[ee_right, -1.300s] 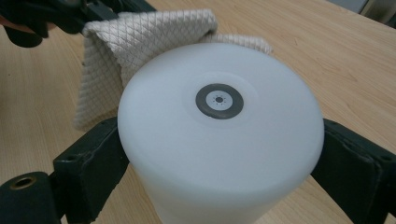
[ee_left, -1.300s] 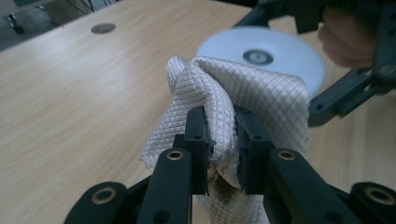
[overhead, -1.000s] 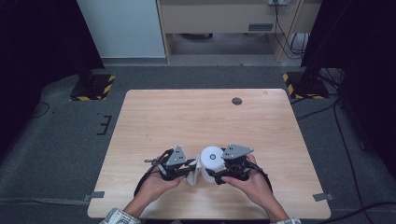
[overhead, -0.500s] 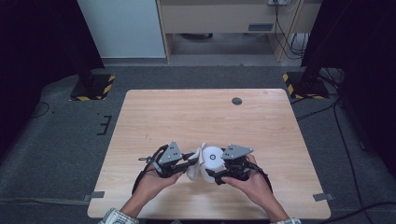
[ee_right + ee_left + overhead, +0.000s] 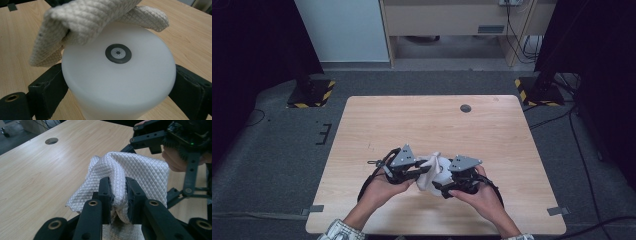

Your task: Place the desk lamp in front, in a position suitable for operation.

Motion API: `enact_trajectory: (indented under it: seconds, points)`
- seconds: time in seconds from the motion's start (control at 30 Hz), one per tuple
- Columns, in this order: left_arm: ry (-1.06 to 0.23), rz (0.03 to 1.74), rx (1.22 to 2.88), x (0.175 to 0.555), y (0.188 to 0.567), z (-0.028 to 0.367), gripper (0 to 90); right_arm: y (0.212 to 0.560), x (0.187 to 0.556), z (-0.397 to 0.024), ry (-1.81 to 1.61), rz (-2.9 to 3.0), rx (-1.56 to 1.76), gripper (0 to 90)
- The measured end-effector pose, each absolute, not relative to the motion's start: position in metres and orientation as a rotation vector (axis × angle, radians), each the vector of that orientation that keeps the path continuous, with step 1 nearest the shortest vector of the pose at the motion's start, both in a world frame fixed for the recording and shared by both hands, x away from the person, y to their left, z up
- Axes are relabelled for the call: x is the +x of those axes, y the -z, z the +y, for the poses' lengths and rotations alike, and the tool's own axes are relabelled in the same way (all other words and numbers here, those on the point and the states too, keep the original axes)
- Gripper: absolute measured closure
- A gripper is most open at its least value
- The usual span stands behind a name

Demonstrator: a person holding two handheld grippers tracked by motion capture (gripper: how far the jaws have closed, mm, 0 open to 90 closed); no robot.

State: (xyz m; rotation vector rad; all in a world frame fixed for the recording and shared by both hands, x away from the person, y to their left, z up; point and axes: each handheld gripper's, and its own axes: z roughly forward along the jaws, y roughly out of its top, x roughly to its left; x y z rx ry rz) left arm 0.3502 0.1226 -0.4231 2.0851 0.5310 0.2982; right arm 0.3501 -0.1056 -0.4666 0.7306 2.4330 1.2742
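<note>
Cloth (image 5: 140, 172), white and quilted, bunched in left claw (image 5: 118, 195); white cylinder (image 5: 120, 82) in right claw (image 5: 117, 87).

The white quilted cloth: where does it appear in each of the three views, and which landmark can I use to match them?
High view: white quilted cloth low centre, between both grippers.
Left gripper view: cloth centre, bunched between this gripper's jaws.
Right gripper view: cloth top, draped on the white container.
Shared landmark: the light wooden table.

black tongs (image 5: 424, 172) — grey plates, plaid cuffs
</note>
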Motion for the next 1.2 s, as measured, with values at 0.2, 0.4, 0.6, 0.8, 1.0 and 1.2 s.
enact_trajectory:
  seconds: [0.2, 0.4, 0.6, 0.8, 1.0, 1.2]
  points:
    - [-0.311, 0.488, 2.084, 0.343, 0.414, 0.119, 75.3, 0.467, 0.35, -0.105, -1.276, 2.435, 0.72, 9.1]
    - [-0.256, 0.479, 2.087, 0.349, 0.419, 0.108, 75.4, 0.468, 0.349, -0.102, -1.289, 2.434, 0.711, 9.1]
    - [-0.257, 0.425, 2.109, 0.35, 0.419, 0.091, 74.9, 0.468, 0.349, -0.103, -1.295, 2.435, 0.708, 9.2]
    - [-0.37, 0.485, 2.103, 0.364, 0.419, 0.091, 75.3, 0.468, 0.349, -0.103, -1.297, 2.433, 0.709, 9.1]
    - [-0.381, 0.518, 2.105, 0.368, 0.42, 0.108, 75.7, 0.469, 0.349, -0.103, -1.301, 2.436, 0.704, 9.1]
    - [-0.354, 0.493, 2.109, 0.355, 0.42, 0.118, 75.8, 0.469, 0.349, -0.102, -1.302, 2.436, 0.701, 9.1]
